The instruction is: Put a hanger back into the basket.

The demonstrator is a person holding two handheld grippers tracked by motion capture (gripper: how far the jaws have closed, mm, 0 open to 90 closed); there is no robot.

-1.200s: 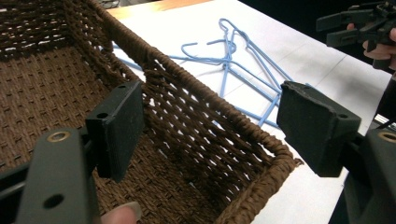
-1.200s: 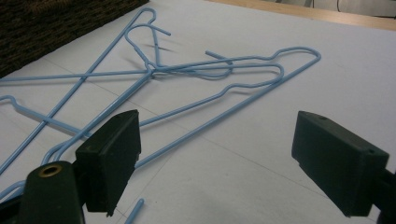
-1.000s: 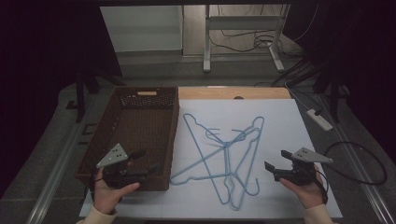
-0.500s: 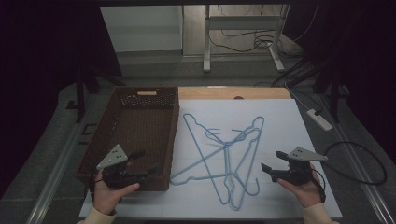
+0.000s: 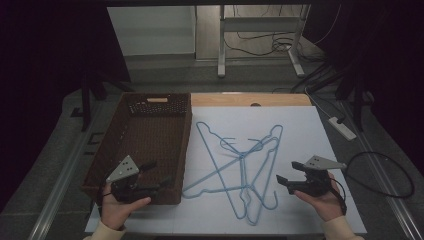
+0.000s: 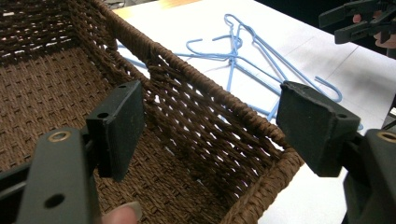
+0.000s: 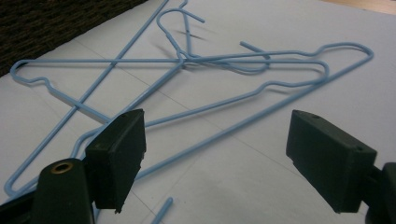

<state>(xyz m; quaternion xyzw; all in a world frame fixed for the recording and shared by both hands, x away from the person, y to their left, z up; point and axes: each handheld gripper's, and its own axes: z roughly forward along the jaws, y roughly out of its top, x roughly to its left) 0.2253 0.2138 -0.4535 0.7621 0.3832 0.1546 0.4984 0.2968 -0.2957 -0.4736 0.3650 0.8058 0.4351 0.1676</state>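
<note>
Lying tangled on the white sheet [image 5: 300,135] that covered the worktop [image 5: 225,99], the pale blue wire coat hangers [image 5: 243,172] crossed one another near the middle, their hooks pointing both far and near. Just to their right, the right gripper [image 5: 283,181] hovered in the person's right hand [image 5: 322,200], its jaws spread wide and empty, aimed left toward the hangers. To the left of the hangers stood the brown woven rectangular basket [image 5: 150,106], its right wall just beside the nearest hanger. The left gripper [image 5: 157,175] sat over the basket's near right corner in the left hand [image 5: 117,210], jaws also wide apart, gripping nothing.
</note>
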